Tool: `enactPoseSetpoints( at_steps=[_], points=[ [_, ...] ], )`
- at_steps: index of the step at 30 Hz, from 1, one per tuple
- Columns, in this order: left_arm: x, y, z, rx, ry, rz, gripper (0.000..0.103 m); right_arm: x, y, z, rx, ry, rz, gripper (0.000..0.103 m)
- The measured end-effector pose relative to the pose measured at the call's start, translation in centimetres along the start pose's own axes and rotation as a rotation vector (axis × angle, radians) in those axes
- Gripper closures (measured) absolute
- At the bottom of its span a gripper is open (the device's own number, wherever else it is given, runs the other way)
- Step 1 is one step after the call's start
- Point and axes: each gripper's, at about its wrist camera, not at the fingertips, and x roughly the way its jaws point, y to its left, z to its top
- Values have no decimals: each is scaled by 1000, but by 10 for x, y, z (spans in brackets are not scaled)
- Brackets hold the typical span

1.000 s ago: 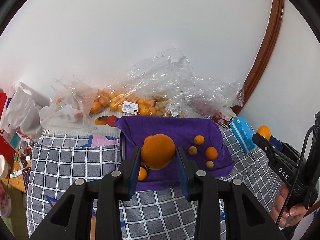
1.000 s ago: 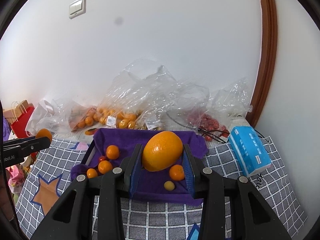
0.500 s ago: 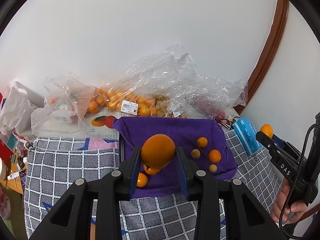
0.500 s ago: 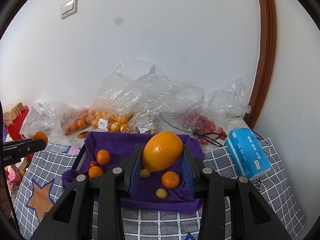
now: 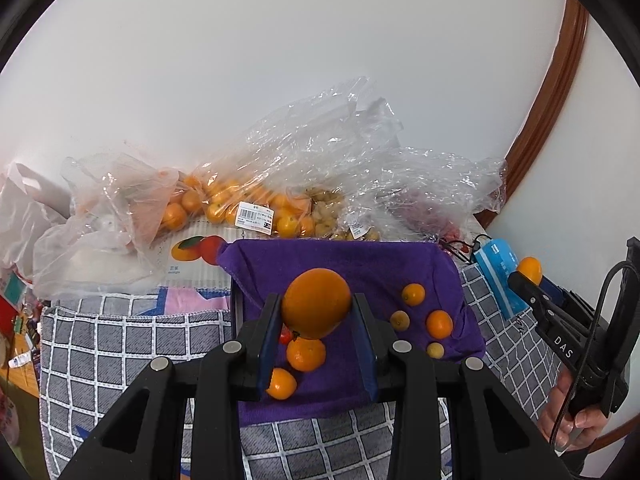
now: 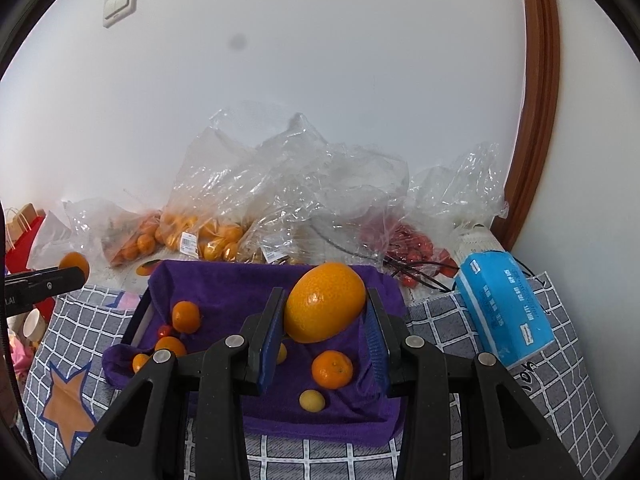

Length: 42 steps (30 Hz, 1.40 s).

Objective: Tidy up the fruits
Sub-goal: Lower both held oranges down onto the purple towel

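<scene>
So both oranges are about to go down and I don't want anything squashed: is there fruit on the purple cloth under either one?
Yes. Small fruits lie below the left gripper's orange; others sit under the right gripper's orange.

Small red fruit point(image 5: 285, 336): mostly hidden behind large round orange point(image 5: 316, 303). Print on white price label point(image 5: 255, 218) too small to read. Pale fruit point(image 6: 281, 353) half covered by blue gripper pad point(image 6: 269, 350). Hand point(image 5: 576, 420) cut off at frame edge.
</scene>
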Motion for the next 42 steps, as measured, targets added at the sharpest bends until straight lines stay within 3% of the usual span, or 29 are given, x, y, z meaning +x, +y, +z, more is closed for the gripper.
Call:
enactPoseSetpoints(
  at_steps=[28,42],
  points=[
    [97,11,23,-39,96,7,70,94,-15,-5,-8,110,4,64],
    [125,9,28,-42,133,8,70,115,-23,-9,-3,153,2,64]
  ],
)
